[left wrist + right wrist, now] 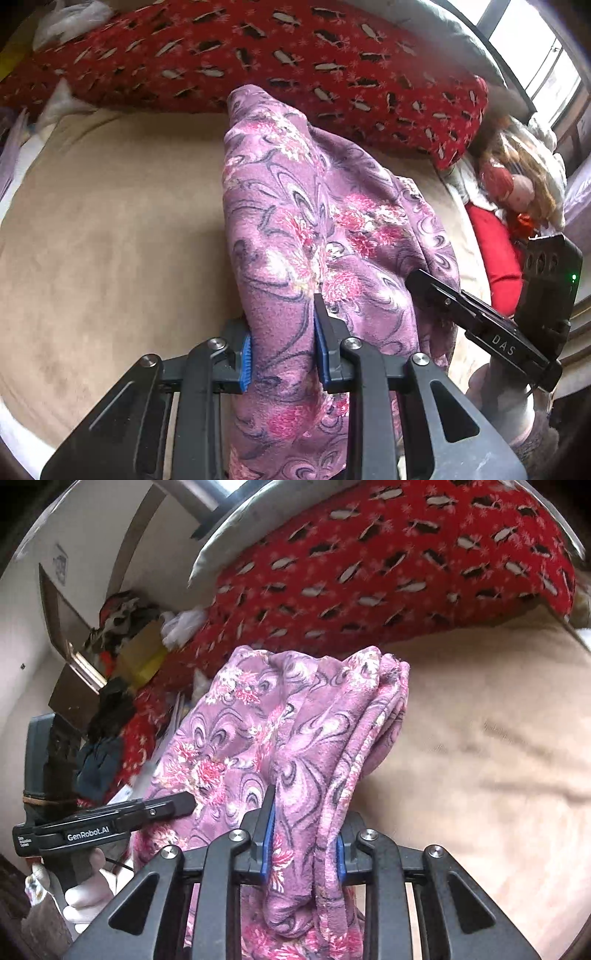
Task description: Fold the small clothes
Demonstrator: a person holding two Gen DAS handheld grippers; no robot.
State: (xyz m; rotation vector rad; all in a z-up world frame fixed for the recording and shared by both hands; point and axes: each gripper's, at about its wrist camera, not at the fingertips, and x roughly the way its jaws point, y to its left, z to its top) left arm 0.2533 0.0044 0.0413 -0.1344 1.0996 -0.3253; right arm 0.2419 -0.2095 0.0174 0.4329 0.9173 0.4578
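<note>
While both grippers clamp it, the purple floral garment (325,221) hangs bunched above the tan bedspread (110,221). Left gripper (282,354): blue pads narrowed on a thick fold. Right gripper (304,845): same, pinching stacked edges. Bare spread lies open left of the cloth in the left view; red patterned blanket (258,48) borders the far side.
</note>
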